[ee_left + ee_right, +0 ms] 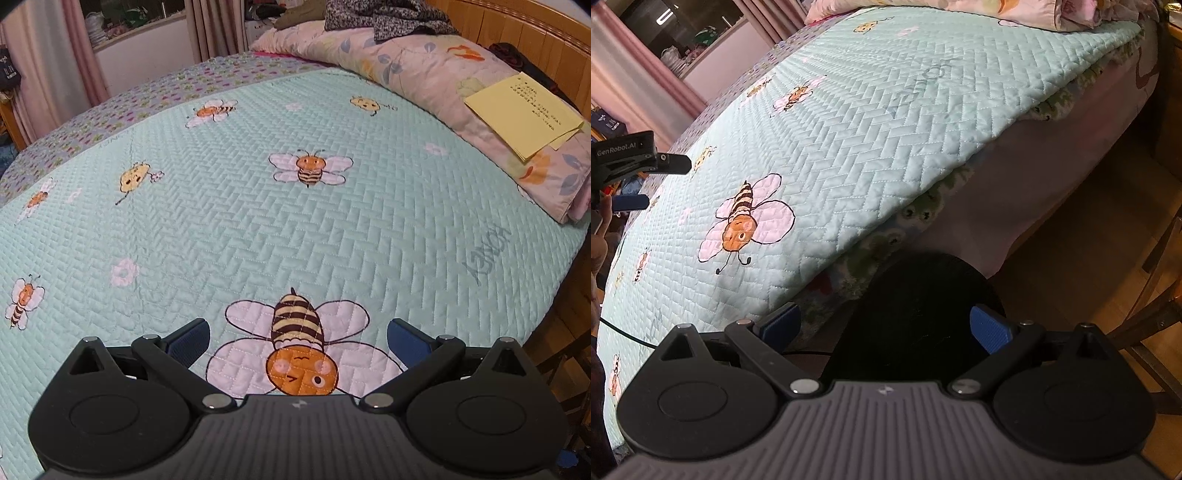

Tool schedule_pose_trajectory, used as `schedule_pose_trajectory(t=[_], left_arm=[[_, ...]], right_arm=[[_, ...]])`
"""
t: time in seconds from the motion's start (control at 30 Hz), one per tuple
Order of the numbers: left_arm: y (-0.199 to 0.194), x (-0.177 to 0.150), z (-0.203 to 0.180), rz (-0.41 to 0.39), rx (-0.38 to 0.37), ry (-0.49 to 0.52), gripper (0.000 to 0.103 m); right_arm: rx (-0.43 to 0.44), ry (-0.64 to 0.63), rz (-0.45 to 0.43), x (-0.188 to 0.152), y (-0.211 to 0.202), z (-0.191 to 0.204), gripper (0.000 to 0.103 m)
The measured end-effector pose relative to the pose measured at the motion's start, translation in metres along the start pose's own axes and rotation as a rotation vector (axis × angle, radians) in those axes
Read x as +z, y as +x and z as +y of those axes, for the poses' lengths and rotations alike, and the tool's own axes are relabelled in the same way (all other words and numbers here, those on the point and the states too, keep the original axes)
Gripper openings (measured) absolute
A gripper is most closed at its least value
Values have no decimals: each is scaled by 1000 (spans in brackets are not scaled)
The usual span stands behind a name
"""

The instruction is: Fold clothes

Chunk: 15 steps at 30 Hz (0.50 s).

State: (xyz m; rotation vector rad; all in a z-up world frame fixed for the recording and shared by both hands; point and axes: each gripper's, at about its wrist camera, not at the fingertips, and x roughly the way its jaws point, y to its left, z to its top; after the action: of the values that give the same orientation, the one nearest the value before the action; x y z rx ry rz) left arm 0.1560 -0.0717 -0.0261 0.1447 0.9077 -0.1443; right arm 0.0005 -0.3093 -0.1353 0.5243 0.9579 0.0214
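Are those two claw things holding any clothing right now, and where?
No. The left gripper and right gripper are both open with nothing held between their fingers.

The writing on the yellow paper (524,116) lying on the folded quilt (424,70) is too small to read. Dark speckled clothes (388,16) at the head of the bed run off the top edge, so their kind cannot be told. The wooden headboard (517,33) is cut by the right edge. In the right wrist view, a black rounded thing (916,314) beside the bed is half hidden behind the right gripper (886,325) body and too dark to identify. The left gripper (631,177) is cropped by the left edge, as is a hand (598,236) holding it.
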Motion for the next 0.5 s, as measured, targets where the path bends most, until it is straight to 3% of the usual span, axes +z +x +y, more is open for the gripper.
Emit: schedule_pose_trajectory(t=[0.5], left_arm=[[-5,1,-2,-22,-10,7,102]], right_arm=[[1,15,6,-1,1,-2,98]])
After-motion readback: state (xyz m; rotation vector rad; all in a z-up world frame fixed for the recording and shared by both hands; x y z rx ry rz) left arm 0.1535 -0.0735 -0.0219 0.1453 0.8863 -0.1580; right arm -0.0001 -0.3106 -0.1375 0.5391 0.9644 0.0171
